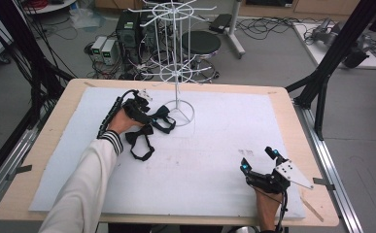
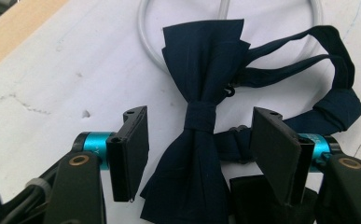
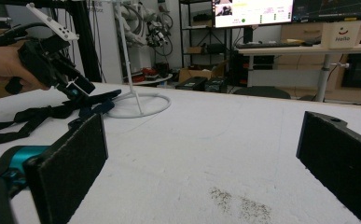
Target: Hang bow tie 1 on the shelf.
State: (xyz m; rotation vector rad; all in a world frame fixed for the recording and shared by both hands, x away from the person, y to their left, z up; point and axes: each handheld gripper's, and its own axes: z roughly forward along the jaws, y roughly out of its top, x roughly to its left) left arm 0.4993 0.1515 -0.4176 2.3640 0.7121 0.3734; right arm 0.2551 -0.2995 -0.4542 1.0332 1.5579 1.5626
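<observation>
Straddling navy bow tie (image 2: 199, 135) knot, left gripper (image 2: 199, 154) fingers spread, not touching; right gripper (image 3: 201, 172) agape.

Robotics lab or test room. Wooden table (image 1: 292, 109) under white mat, boxed in by black frame struts (image 1: 338, 46). Computer towers (image 1: 127, 31) and cable tangles (image 1: 268, 23) on grey floor behind. Monitors (image 3: 253, 11) on far desk, shelving alongside. White arm-like machines (image 3: 145, 25) at back, possibly robots; too small to confirm.

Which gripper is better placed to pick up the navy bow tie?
Left. The left gripper hangs open astride the navy bow tie; the right gripper sits open at the table's near right, far away.
</observation>
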